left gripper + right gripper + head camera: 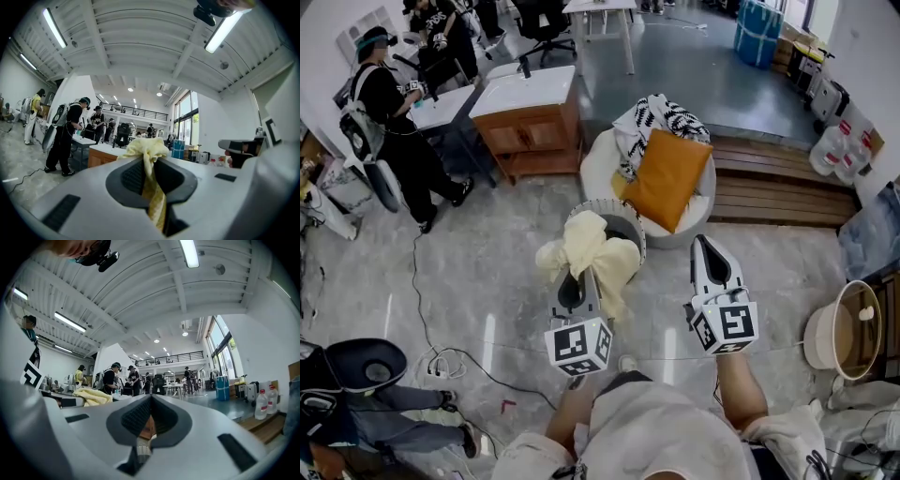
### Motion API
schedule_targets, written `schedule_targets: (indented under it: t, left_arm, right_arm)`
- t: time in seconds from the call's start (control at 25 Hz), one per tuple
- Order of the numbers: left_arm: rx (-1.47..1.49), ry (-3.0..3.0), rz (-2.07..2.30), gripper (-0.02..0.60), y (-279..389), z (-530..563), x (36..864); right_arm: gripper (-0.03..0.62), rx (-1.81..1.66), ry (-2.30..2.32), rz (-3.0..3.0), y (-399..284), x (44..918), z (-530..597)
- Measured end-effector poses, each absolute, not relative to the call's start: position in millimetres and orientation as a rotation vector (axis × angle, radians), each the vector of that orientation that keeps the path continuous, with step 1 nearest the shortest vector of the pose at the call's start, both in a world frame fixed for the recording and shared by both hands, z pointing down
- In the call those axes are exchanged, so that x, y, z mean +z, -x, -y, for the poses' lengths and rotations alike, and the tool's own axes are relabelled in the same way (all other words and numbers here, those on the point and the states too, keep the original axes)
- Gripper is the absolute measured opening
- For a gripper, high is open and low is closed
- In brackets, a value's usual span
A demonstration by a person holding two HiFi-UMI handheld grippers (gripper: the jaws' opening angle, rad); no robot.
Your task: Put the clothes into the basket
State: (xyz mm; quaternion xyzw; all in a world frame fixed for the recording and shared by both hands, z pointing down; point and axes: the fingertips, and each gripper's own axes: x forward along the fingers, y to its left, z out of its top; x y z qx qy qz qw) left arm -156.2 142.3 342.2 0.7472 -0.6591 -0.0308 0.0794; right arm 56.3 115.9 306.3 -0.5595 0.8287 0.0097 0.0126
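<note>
Grey marble floor [487, 244]: left gripper [584, 274] pinches pale yellow cloth [592, 246] by round grey basket [634, 221], right gripper [701, 240] jaws together, empty.

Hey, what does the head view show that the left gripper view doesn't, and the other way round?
Only the head view: the basket on the floor, partly covered by the yellow garment, and behind it the orange cushion and black-and-white patterned garment on the white seat.

Only the left gripper view: the ceiling lights, the balcony railing, and a close look at the left gripper, its jaws pinching the yellow garment.

Both: the yellow garment, the left gripper, the white-topped wooden cabinet and a person in black.
</note>
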Motion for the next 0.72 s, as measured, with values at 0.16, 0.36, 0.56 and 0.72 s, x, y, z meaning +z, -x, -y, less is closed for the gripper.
schedule_targets:
  t: [0.16, 0.36, 0.56, 0.72]
  left_arm:
    - [-0.105, -2.237, 1.982, 0.040, 169, -109, 336]
    - [-0.100, -2.229, 2.003, 0.040, 174, -82, 337]
    - [-0.079, -2.213, 2.017, 0.040, 171, -52, 338]
    - [-0.074, -2.190, 2.048, 0.040, 169, -22, 339]
  right_arm:
    - [-0.012, 0.037, 1.739, -2.579, -43, 301, -82]
    - [-0.012, 0.015, 1.732, -2.592, -38, 308, -56]
    - [-0.012, -0.038, 1.726, -2.608, -41, 316, -19]
    - [-0.012, -0.058, 1.690, -2.634, -41, 326, 21]
